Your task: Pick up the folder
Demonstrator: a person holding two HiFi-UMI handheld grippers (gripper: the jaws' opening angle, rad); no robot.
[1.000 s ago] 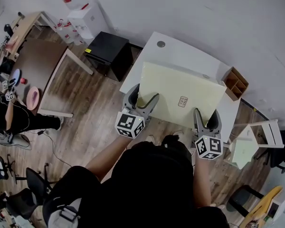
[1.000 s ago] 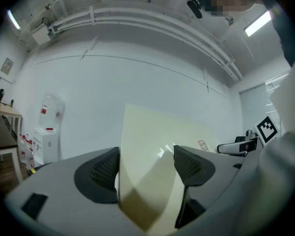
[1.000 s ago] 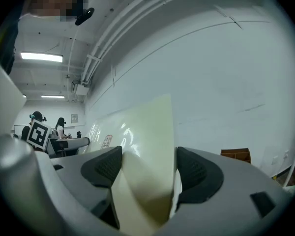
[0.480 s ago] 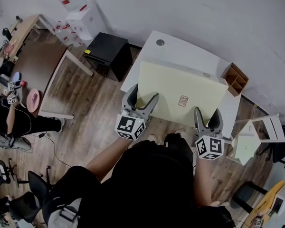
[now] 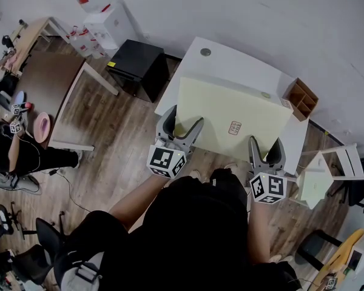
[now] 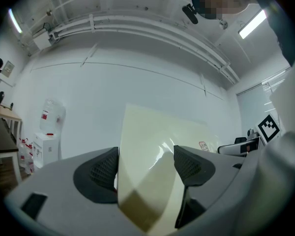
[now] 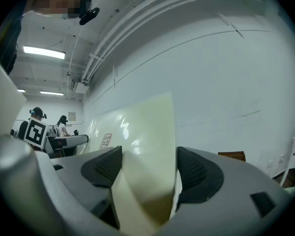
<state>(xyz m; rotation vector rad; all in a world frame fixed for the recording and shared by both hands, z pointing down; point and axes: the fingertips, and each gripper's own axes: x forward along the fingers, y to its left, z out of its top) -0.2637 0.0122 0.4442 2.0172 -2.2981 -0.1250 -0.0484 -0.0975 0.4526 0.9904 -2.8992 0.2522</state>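
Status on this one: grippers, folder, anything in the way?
Left gripper and right gripper shut on folder, near edge. Folder tilted up over white desk. Wooden box near its far right corner.

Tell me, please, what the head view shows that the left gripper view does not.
Only the head view shows the white table below the folder, a wooden box near the table's right end, and a black cabinet on the floor. Only the left gripper view shows the ceiling lights and the left gripper's pads pressing both faces of the folder's corner. Both show the folder, its small red label and the water dispenser.
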